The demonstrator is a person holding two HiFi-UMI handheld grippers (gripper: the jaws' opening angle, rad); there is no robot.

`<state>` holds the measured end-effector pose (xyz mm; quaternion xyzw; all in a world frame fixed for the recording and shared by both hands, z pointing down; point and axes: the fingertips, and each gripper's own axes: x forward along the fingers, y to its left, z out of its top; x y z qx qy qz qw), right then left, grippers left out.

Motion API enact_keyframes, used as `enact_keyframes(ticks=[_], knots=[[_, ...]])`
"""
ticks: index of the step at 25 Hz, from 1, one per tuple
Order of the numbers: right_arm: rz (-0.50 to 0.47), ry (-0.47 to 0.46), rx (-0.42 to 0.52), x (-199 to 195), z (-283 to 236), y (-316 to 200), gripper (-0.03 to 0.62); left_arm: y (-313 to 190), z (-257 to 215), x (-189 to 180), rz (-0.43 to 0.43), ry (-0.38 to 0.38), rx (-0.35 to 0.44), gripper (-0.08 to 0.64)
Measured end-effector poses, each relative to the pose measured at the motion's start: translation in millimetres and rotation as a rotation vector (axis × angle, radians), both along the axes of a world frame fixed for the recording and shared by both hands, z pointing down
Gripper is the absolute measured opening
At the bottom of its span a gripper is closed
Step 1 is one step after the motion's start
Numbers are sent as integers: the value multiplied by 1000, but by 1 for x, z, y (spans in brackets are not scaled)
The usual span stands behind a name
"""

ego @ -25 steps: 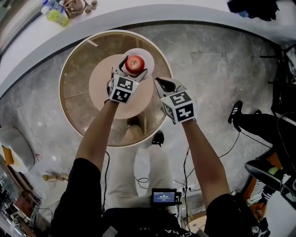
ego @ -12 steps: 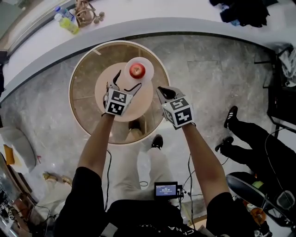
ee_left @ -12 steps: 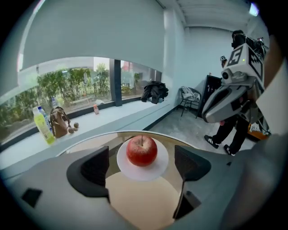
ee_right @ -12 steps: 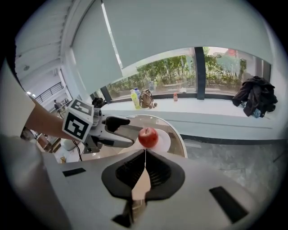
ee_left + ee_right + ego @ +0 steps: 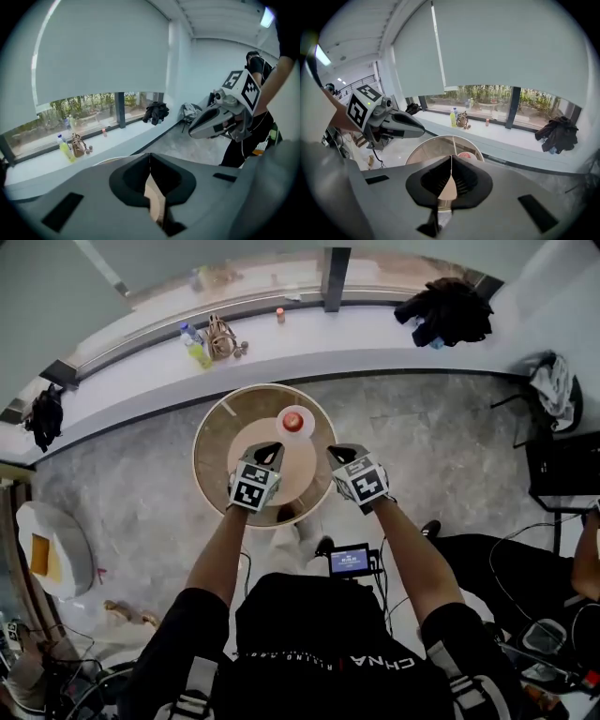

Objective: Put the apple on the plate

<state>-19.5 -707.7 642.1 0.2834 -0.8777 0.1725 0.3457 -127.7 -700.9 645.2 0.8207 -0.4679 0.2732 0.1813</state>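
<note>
Bright room with a pale stone floor. A long white window ledge curves along the far side, with a roller blind above it in both gripper views.

A round two-level counter stands below the person.
- The plate, small and white, lies toward the counter's far edge.
- The apple, red, sits on the plate, roughly centred.
- Judged from this, the placing looks done.

Grippers:
- Left gripper: jaws shut tight on each other, nothing between them.
- Right gripper: jaws likewise together and empty.
- Both hang over the near side of the counter, clear of plate and apple.

Handling, as a judgement:
- The apple is probably firm and fairly light, with a smooth, somewhat slick skin.
- Being round, it would roll if nudged off the plate.
- Hard pinching could bruise it.
- The best hold is across the widest part, one jaw on each side, with the stem end up.
- The plate looks rigid and possibly breakable, so a set-down should be gentle.

Writing and labels:
- A yellow-green bottle on the ledge carries a label too small to read.
- A brown bag stands just beside the bottle.
- A small lit screen at the person's waist shows figures I cannot make out.
- White lettering across the person's black top runs upside down in the head view, and I cannot read it with confidence.
- The cubes on the grippers bear square black-and-white markers only, no words.
- A dark jacket lies on the ledge, with no visible brand.
</note>
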Motion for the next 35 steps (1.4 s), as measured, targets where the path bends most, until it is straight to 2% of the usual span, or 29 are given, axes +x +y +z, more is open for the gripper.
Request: enact_keyframes(ticks=[3, 7, 12, 17, 20, 24, 27, 30, 32, 35], knots=[[8, -29, 49, 12, -36, 22, 32, 30, -21, 29, 16, 13, -20, 18], [2, -29, 68, 29, -48, 59, 32, 59, -35, 58, 10, 19, -6, 18], [2, -58, 101, 49, -70, 75, 32, 80, -60, 67, 3, 6, 21, 18], [-24, -74, 75, 64, -67, 97, 32, 116, -68, 74, -19, -30, 5, 18], [-40, -72, 65, 59, -59, 120, 32, 147, -68, 66, -23, -54, -5, 18], [-38, -81, 44, 44, -57, 163, 32, 189, -63, 51, -1, -47, -29, 18], [-51, -66, 25, 40, -56, 200, 32, 219, -61, 50, 55, -37, -41, 18], [-23, -46, 38, 35, -53, 235, 32, 256, -67, 45, 108, -14, -23, 18], [12, -39, 49, 20, -52, 266, 32, 294, -69, 31, 148, -3, -15, 18], [79, -26, 65, -20, -55, 331, 32, 373, -63, -11, 210, 7, -15, 18]])
